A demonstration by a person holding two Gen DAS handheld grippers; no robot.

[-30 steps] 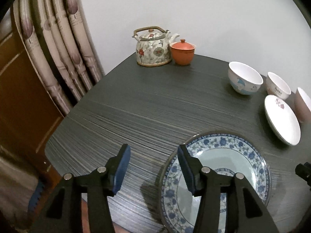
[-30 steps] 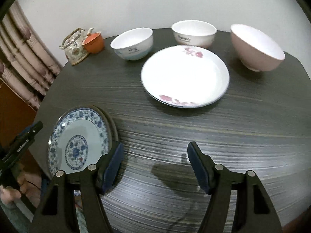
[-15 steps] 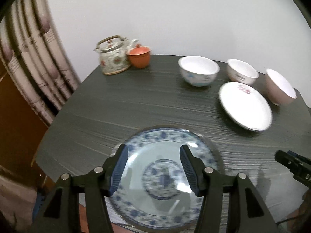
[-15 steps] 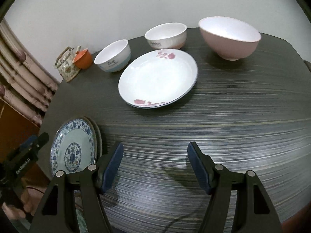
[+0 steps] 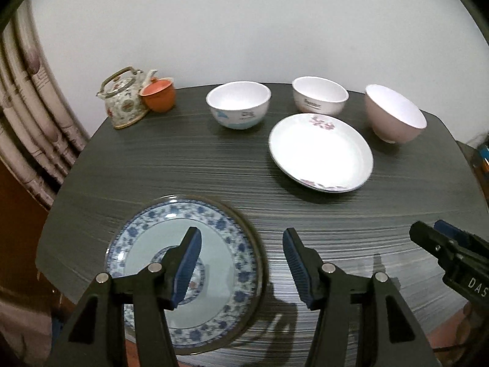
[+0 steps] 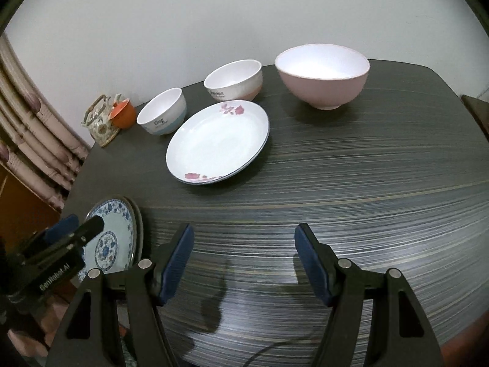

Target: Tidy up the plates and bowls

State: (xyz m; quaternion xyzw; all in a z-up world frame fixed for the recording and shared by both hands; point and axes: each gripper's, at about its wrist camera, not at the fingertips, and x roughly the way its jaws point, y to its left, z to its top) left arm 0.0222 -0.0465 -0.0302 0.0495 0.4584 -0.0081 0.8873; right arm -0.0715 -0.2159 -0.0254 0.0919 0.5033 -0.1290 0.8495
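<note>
Both grippers, left gripper point(image 5: 241, 257) and right gripper point(image 6: 244, 260), gape empty; the blue-patterned plate point(image 5: 214, 223) overhangs the table point(image 5: 152, 159) edge (a careless nudge could tip it).

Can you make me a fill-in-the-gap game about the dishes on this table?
1. The number of bowls on the table is ____.
2. The flowers on the white plate are ____.
3. The orange pot stands beside the ____.
4. The left hand-held gripper hangs over the edge of the plate patterned in ____ and white.

Missing words: three; pink; teapot; blue
</note>
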